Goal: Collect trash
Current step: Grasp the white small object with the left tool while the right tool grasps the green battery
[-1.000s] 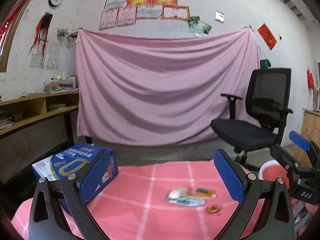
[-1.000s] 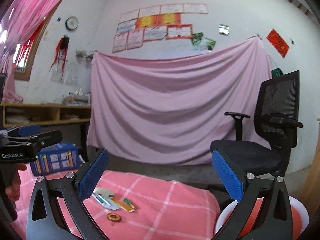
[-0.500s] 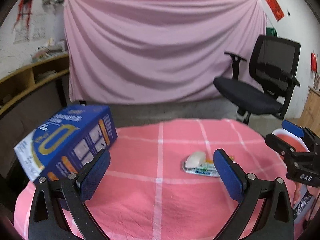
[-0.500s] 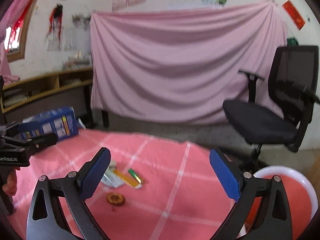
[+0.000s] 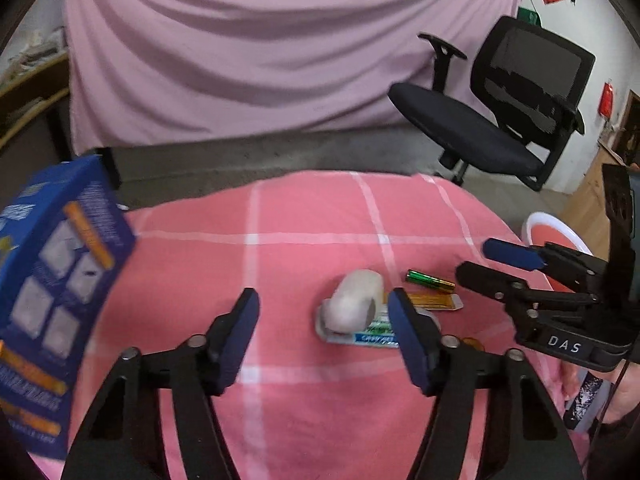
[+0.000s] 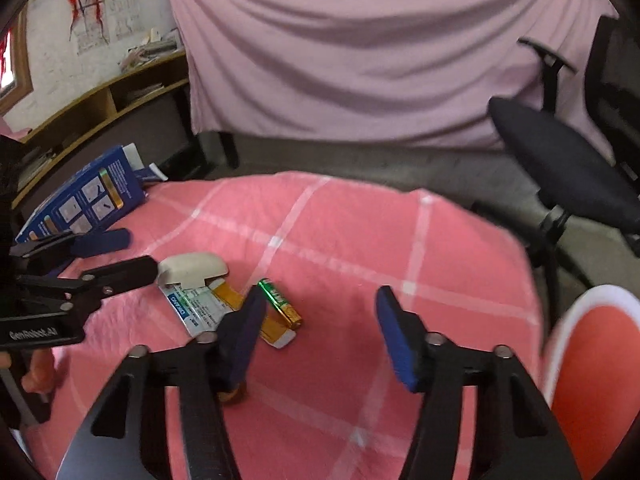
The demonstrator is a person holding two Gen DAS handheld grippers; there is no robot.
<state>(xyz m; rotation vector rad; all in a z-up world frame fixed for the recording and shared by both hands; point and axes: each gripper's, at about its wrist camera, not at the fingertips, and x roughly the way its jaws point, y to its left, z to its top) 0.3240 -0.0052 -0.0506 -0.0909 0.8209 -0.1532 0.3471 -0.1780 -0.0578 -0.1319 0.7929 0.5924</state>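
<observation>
Currently approach step: left gripper [image 5: 322, 312] and right gripper [image 6: 320, 316] hover above pink checked tabletop [image 6: 360, 232], jaws wide, empty. Trash cluster mid-cloth: white plastic cap [image 6: 192, 268], green-gold battery [image 6: 280, 304], flat wrappers [image 6: 200, 310]. Next: lower, close on one item, carry to red white-rimmed bin [image 6: 592, 360].

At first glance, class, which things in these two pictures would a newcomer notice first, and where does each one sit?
The eye goes first to the small heap of trash mid-table on the pink checked cloth: a white plastic piece lying on a printed packet, with a green-and-gold battery beside them. A blue box sits at the table's far left edge. Both tools, left and right, hang open above the heap, holding nothing.
</observation>
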